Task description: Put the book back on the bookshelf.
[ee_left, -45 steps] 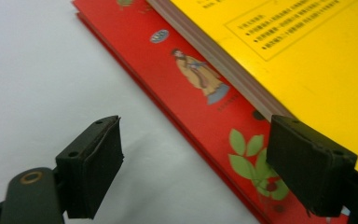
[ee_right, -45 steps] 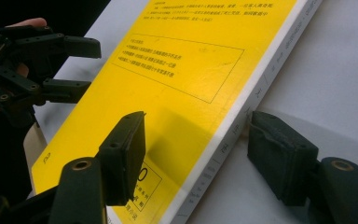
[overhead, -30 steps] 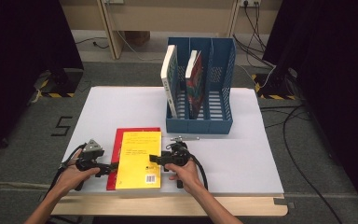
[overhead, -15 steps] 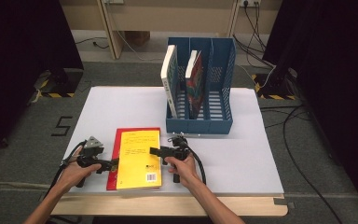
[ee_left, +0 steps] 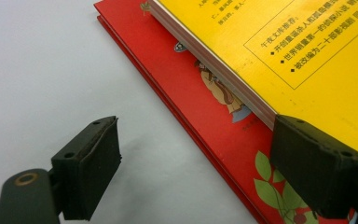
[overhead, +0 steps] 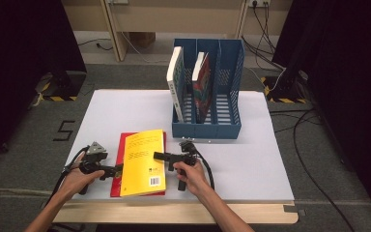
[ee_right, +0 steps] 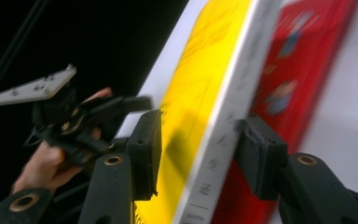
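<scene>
Two hand-held grippers at a yellow book lying on a red one

We see the yellow book [overhead: 144,161] lying on the red book [overhead: 117,169] at the near edge of the white tabletop [overhead: 251,159], in front of the blue file rack [overhead: 207,123]. The right hand-held gripper [overhead: 160,156] straddles its spine edge; the jaws have just been closing with the book between them, and we cannot tell whether both pads press yet. The left hand-held gripper [overhead: 117,170] sits spread at the books' left edge, one jaw over the covers, pinching nothing.
</scene>
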Demonstrator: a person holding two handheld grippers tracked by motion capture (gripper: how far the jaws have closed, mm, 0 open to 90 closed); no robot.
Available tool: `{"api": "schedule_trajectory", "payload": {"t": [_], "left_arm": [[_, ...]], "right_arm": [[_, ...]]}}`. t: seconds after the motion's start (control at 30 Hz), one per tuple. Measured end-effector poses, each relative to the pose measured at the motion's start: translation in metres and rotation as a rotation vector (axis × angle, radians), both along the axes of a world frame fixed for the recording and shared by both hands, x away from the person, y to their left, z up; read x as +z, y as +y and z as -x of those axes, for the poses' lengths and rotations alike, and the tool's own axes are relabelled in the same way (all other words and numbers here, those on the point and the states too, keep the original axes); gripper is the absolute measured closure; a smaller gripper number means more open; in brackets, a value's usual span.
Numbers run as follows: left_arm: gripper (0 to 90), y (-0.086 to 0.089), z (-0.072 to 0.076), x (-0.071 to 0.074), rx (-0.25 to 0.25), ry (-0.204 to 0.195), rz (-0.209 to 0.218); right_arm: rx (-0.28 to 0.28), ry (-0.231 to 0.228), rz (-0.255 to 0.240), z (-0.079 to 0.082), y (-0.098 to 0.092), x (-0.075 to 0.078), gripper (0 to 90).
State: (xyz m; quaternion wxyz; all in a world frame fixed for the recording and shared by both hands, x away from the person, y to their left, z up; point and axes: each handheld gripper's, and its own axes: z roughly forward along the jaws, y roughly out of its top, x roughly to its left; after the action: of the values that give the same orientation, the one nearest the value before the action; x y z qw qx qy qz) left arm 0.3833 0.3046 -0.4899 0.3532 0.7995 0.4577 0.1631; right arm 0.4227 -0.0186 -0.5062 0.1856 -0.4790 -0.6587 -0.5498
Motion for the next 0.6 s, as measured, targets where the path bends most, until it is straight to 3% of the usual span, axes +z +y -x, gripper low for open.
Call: {"api": "schedule_trajectory", "payload": {"t": [0.13, 0.33, 0.6], "left_arm": [[15.3, 0.001, 0.0, 0.0, -0.004, -0.003, 0.005], [15.6, 0.002, 0.001, 0.0, -0.004, -0.01, 0.001], [15.5, 0.003, 0.001, -0.001, -0.006, -0.01, 0.008]], "right_arm": [[0.068, -0.095, 0.082, 0.002, 0.011, 0.012, 57.8], [0.107, -0.199, 0.149, 0.003, 0.014, 0.02, 58.8], [0.133, -0.258, 0.183, 0.0, 0.017, 0.022, 54.6]]}}
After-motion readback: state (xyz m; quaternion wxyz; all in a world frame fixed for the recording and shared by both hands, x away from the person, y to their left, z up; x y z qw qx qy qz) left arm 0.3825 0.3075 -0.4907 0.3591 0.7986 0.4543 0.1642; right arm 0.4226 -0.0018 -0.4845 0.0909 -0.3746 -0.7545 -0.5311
